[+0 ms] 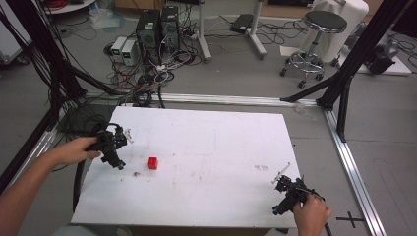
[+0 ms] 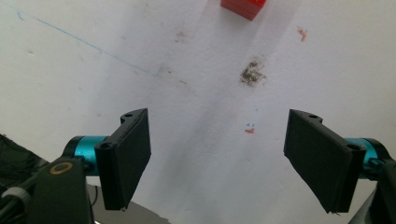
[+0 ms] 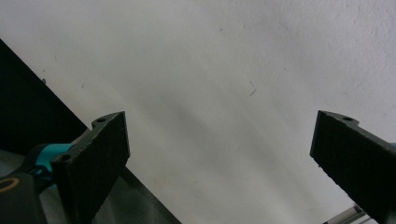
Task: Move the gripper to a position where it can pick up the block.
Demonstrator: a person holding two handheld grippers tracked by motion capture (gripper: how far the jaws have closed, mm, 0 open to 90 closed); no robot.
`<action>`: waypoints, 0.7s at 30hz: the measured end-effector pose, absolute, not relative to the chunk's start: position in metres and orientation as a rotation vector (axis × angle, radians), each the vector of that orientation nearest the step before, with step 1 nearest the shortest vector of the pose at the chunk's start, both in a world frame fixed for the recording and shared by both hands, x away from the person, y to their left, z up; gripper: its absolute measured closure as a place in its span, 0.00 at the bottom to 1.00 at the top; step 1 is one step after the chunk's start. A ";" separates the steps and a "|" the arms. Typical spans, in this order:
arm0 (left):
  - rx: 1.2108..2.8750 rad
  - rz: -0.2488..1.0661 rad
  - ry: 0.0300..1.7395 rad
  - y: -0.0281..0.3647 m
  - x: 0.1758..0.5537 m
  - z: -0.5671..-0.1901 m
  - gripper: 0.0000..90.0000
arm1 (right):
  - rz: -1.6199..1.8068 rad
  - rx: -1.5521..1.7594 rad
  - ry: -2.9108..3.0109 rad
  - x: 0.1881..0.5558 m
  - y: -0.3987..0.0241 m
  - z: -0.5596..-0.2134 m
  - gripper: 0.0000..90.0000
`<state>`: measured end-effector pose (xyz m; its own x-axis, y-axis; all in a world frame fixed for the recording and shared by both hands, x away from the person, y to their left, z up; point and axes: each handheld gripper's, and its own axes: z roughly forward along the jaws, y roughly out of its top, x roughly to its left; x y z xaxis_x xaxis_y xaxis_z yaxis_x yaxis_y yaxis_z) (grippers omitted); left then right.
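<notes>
Left claw (image 2: 217,154) gapes near red block (image 2: 243,7).

Light was even and soft, and the table (image 1: 206,147) was bright. Gripper views were dimmer, with faint grey shadows. The high view was slightly blurred.

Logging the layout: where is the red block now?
In the high view the red block sits on the white table's left half, just right of the left gripper.
</notes>
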<state>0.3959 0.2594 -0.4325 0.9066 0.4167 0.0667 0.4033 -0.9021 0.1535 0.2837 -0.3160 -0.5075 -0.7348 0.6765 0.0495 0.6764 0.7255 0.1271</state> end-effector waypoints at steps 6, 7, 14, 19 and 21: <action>2.923 0.142 0.529 0.256 0.403 -0.420 0.26 | 0.216 1.140 2.921 0.284 -0.315 -0.508 0.04; 2.923 0.131 0.514 0.255 0.404 -0.418 0.26 | 0.212 1.139 2.922 0.284 -0.315 -0.508 0.04; 2.939 0.136 0.441 0.246 0.409 -0.414 0.26 | 0.219 1.136 2.919 0.284 -0.315 -0.507 0.04; 2.947 0.139 0.354 0.241 0.412 -0.414 0.26 | 0.218 1.141 2.917 0.283 -0.315 -0.507 0.04; 2.956 0.126 0.335 0.237 0.415 -0.415 0.26 | 0.215 1.137 2.923 0.283 -0.314 -0.507 0.04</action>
